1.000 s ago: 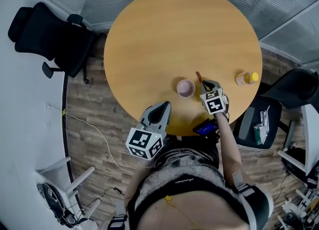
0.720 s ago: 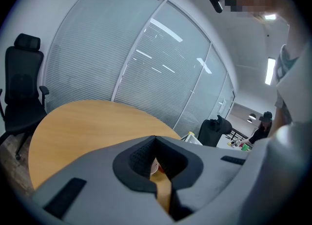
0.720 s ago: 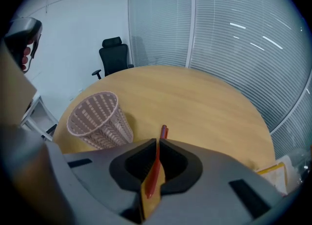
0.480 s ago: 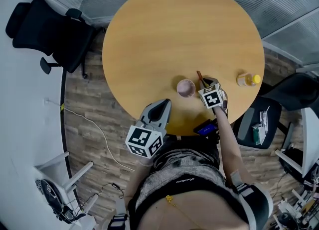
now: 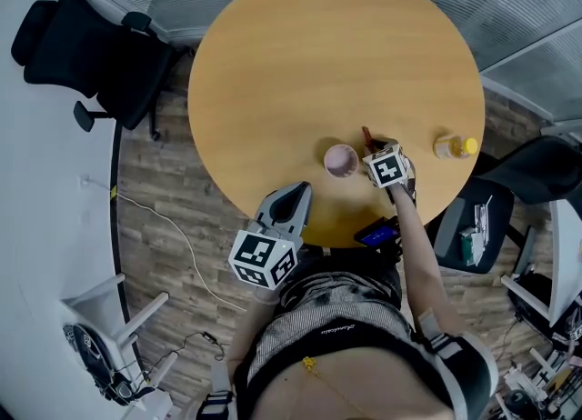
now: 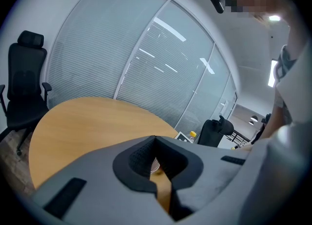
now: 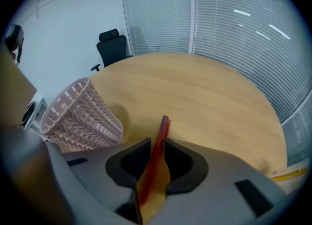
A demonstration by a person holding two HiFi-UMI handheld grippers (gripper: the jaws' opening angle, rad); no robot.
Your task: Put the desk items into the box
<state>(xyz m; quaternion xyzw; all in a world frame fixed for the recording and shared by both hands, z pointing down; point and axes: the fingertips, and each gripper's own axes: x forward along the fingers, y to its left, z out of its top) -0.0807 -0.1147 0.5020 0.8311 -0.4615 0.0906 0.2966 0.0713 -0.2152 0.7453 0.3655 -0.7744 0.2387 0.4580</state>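
Tongs on the right hand, the right tongs [image 5: 372,146], are clamped on a red pen [image 5: 366,135], pinched low on its shaft so that most of its length, with a bluish end, sticks out forward past the pads [image 7: 157,157]. The pen [image 7: 161,134] is held nearly level above the desk [image 5: 318,64], just beside the pink woven basket [image 5: 340,161], which I take to be the box the task means. That grip looks chosen to leave the free end clear, so it can be tipped over the rim and dropped in; in the right gripper view the basket [image 7: 83,114] stands close on the left with its mouth above the pen's height.

The left tongs [image 5: 295,194] hang closed and empty over the near edge of the desk, well apart from the basket, apparently waiting. In the left gripper view their pads [image 6: 156,170] meet with nothing between them.

A yellow-capped bottle [image 5: 452,145] stands alone toward the right edge, likely another item to collect. The basket's inside cannot be read from any view. A dark phone-like object [image 5: 376,234] sits at the desk's near rim, partly hidden by the forearm.
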